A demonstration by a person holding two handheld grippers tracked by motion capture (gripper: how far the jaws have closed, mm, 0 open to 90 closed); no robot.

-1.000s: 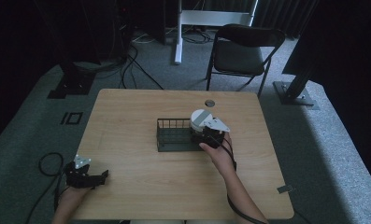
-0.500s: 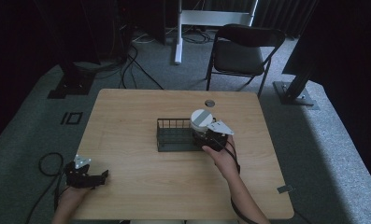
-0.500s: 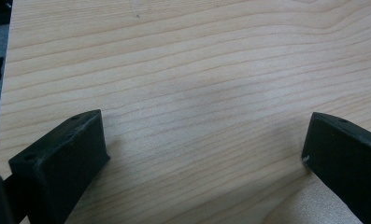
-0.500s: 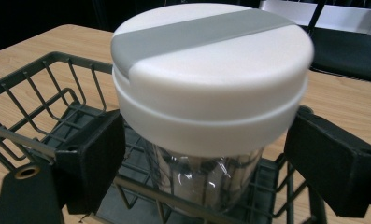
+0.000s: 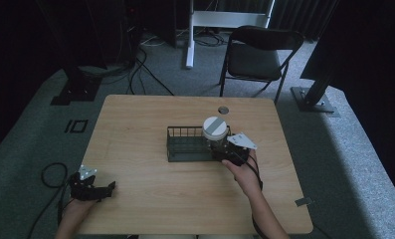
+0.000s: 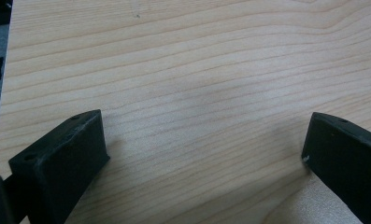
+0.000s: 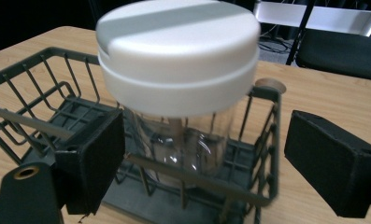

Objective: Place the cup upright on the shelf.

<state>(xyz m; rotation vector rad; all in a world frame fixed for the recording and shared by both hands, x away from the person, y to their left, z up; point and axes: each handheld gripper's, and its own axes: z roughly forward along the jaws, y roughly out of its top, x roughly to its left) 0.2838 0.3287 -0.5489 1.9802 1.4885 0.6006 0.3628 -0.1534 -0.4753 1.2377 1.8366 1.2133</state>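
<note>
Jar (image 7: 178, 88) and basket (image 7: 38, 116) sit near the middle of my table (image 5: 150, 199), toward its right side; the jar stands upright in the right end of the dark wire basket. From the high view, the jar (image 5: 215, 133) shows a white lid with a grey stripe, and the basket (image 5: 185, 147) runs lengthwise to its left.

My right gripper (image 5: 224, 151) is at the basket's right end, just beside the jar. In the right gripper view, its two black jaws stand wide apart, one on each side of the jar, with clear space between each jaw and the glass. The right gripper (image 7: 199, 163) holds nothing.

I judge the jar is either just set down or about to be taken (I cannot tell which). If I mean to lift it, I must close the jaws on the glass body below the lid, without catching the basket's top wire, which crosses in front of the jar. If I am leaving it, I need to back straight away without nudging the rim.

The jar is clear glass with its lid on, and it looks empty. The rest of the basket holds nothing that I can see.

My left gripper (image 5: 88, 188) rests at the table's near left edge, well apart from the basket. In the left gripper view, its jaws are spread wide over bare wood, gripping nothing.
</note>
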